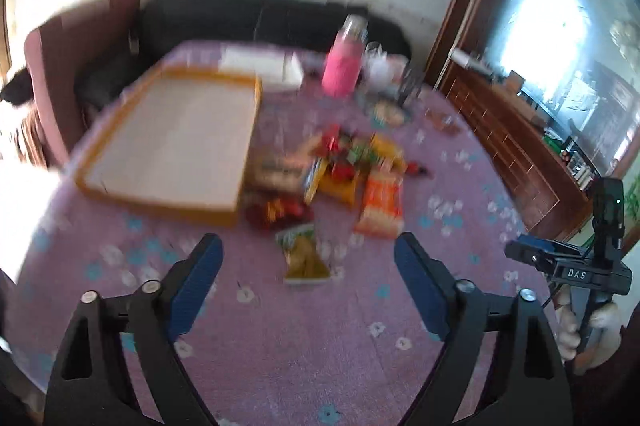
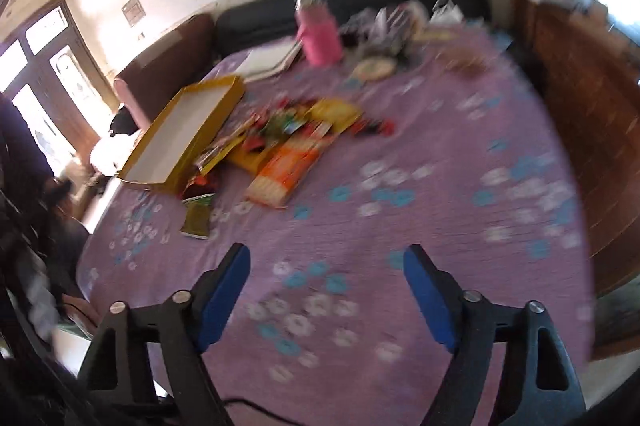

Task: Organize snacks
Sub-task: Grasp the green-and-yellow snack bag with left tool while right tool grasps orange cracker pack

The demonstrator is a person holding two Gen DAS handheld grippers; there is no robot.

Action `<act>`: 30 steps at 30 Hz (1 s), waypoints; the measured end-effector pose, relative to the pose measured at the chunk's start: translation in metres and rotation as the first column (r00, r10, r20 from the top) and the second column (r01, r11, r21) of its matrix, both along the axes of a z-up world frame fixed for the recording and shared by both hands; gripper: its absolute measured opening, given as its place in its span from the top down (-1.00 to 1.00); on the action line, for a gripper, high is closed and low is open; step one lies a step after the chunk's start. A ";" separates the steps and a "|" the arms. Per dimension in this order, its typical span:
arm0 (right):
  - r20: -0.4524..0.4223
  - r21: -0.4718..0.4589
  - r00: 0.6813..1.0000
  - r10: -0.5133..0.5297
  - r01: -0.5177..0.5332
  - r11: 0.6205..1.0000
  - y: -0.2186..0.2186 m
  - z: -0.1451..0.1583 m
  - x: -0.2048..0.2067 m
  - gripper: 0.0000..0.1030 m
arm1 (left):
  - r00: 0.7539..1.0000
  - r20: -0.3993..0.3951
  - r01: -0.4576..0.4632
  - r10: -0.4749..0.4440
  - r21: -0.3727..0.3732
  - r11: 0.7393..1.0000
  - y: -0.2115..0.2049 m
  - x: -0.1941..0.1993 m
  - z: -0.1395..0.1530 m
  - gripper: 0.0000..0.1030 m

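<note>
A pile of snack packets (image 1: 336, 162) (image 2: 288, 134) lies mid-table on a purple flowered cloth. An orange packet (image 1: 380, 204) (image 2: 290, 166) lies at the pile's near edge, and a green-yellow packet (image 1: 305, 256) (image 2: 198, 218) lies apart, nearest me. An empty yellow-rimmed tray (image 1: 176, 138) (image 2: 188, 134) sits left of the pile. My left gripper (image 1: 308, 246) hovers open above the cloth, with the green-yellow packet seen between its blue pads but farther off. My right gripper (image 2: 326, 258) is open over bare cloth, well short of the pile. Both views are motion-blurred.
A pink bottle (image 1: 343, 68) (image 2: 320, 34), a white box (image 1: 264, 66) and small clutter (image 2: 392, 26) stand at the table's far side. A dark sofa (image 1: 248, 18) runs behind the table, a wooden cabinet (image 1: 504, 138) to the right. A gloved hand holding the other gripper's handle (image 1: 588, 278) shows at right.
</note>
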State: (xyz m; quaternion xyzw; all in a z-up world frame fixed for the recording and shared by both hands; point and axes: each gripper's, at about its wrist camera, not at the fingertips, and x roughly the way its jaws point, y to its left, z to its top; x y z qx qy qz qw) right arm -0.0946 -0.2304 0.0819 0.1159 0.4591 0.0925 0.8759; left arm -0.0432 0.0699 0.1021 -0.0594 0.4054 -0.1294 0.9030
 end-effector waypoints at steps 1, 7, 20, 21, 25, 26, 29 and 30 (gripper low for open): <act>-0.018 0.011 1.000 0.004 -0.004 1.000 0.010 -0.012 0.017 -0.48 | 0.998 -0.063 -0.009 0.009 -0.001 1.000 -0.002 0.012 -0.024 -0.40; -0.075 0.006 0.997 -0.029 0.030 1.000 0.049 -0.056 0.101 -0.51 | 0.989 -0.150 -0.002 0.007 0.029 1.000 -0.012 0.033 -0.079 -0.28; -0.137 -0.127 0.980 -0.142 0.125 0.984 0.088 -0.083 0.183 -0.55 | 0.990 -0.140 0.043 -0.018 0.177 0.983 -0.035 0.062 -0.097 -0.27; -0.133 -0.141 0.981 -0.144 0.125 0.982 0.090 -0.083 0.183 -0.57 | 0.990 -0.142 0.041 -0.013 0.194 0.980 -0.037 0.064 -0.099 -0.27; -0.114 -0.197 0.983 -0.144 0.120 0.973 0.096 -0.082 0.182 -0.55 | 0.992 -0.120 0.055 -0.025 0.254 0.966 -0.049 0.064 -0.103 -0.05; -0.109 -0.207 0.984 -0.142 0.117 0.971 0.096 -0.081 0.181 -0.55 | 0.992 -0.119 0.064 -0.035 0.245 0.967 -0.050 0.062 -0.102 0.14; -0.119 -0.191 0.983 -0.141 0.117 0.975 0.091 -0.086 0.176 -0.52 | 0.992 -0.122 0.057 -0.029 0.231 0.971 -0.050 0.060 -0.100 0.21; -0.132 -0.182 0.981 -0.144 0.119 0.976 0.087 -0.089 0.174 -0.52 | 0.992 -0.124 0.060 -0.033 0.218 0.974 -0.049 0.060 -0.099 0.22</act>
